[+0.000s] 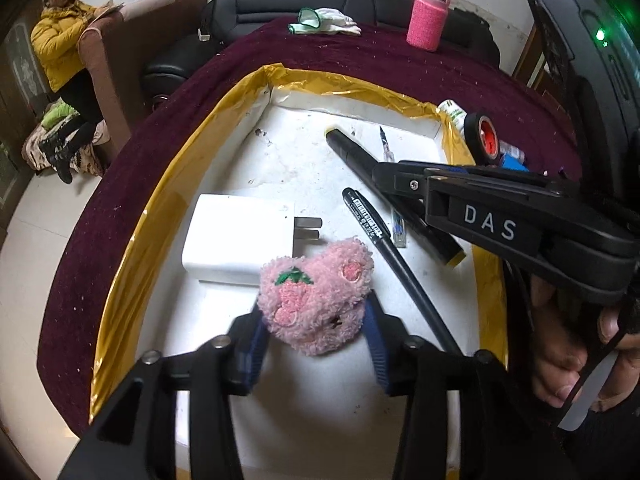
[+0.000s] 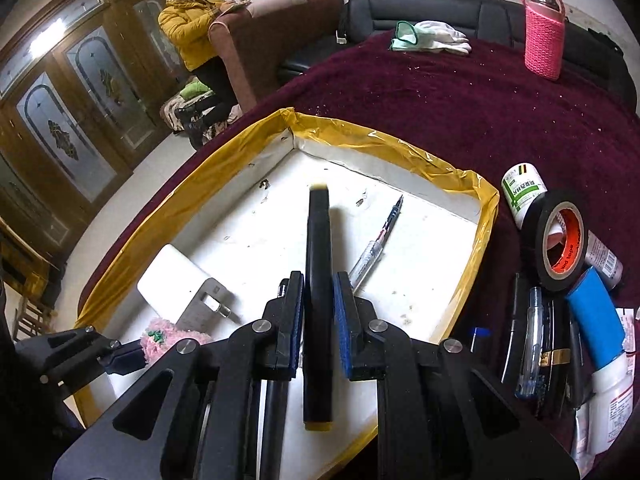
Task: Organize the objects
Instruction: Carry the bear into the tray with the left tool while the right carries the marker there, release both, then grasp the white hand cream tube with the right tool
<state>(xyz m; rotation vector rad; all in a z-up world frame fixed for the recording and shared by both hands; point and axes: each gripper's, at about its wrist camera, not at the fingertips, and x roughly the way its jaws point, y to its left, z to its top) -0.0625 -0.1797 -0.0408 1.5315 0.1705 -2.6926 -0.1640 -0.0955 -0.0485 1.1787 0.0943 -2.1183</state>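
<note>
A white foam tray (image 1: 120, 280) with a yellow-taped rim lies on the maroon cloth. A pink plush toy (image 1: 316, 300) rests in it between the blue pads of my left gripper (image 1: 314, 310), whose jaws stand open beside it without squeezing. Behind the toy are a white charger (image 1: 236, 240) and a black pen (image 1: 384, 248). My right gripper (image 2: 319, 276) is shut on a black marker (image 2: 318, 240) with yellow ends, low over the tray. In the left wrist view the right gripper (image 1: 384, 172) reaches in from the right. A clear pen (image 2: 376, 240) lies further back.
Right of the tray sit a black tape roll (image 2: 560, 240), a white medicine bottle (image 2: 522, 192), a blue block (image 2: 596, 320) and several pens. A pink bottle (image 2: 544, 32) and white gloves (image 2: 436, 36) lie at the far edge. A person in a yellow jacket (image 2: 188, 24) sits beyond.
</note>
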